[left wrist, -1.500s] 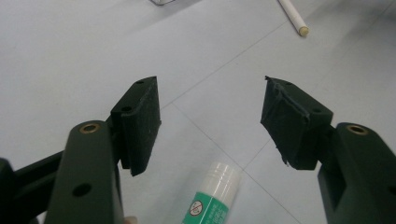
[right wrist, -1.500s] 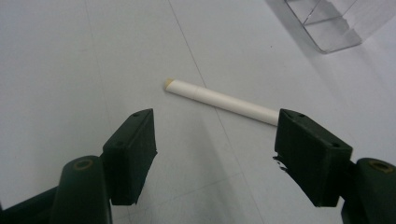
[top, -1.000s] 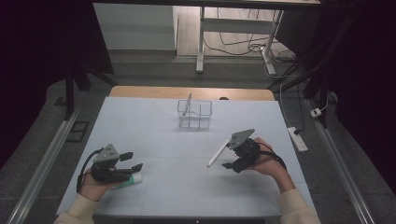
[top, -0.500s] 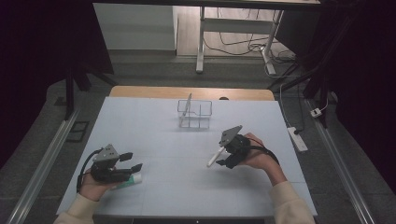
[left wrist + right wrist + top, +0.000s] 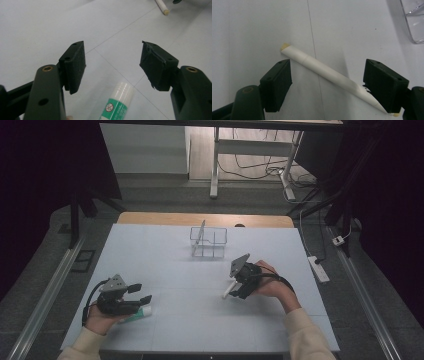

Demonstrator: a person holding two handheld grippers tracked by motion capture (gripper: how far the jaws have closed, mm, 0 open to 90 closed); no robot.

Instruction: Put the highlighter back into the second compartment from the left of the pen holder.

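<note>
A white pen [image 5: 329,73] has cream tips; the glue stick [image 5: 117,105] is white with a green label; the table [image 5: 165,255] is pale blue.

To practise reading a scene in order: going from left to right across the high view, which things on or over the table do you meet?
left gripper → glue stick → clear organizer → white pen → right gripper → power strip

A: Right gripper [image 5: 234,287] sits lower and nearer the table's middle than a second ago, jaws now spread either side of the white pen [image 5: 329,73].

B: Pen?

A: Its tilt is gone; it lies flat on the table [image 5: 165,250].
</note>
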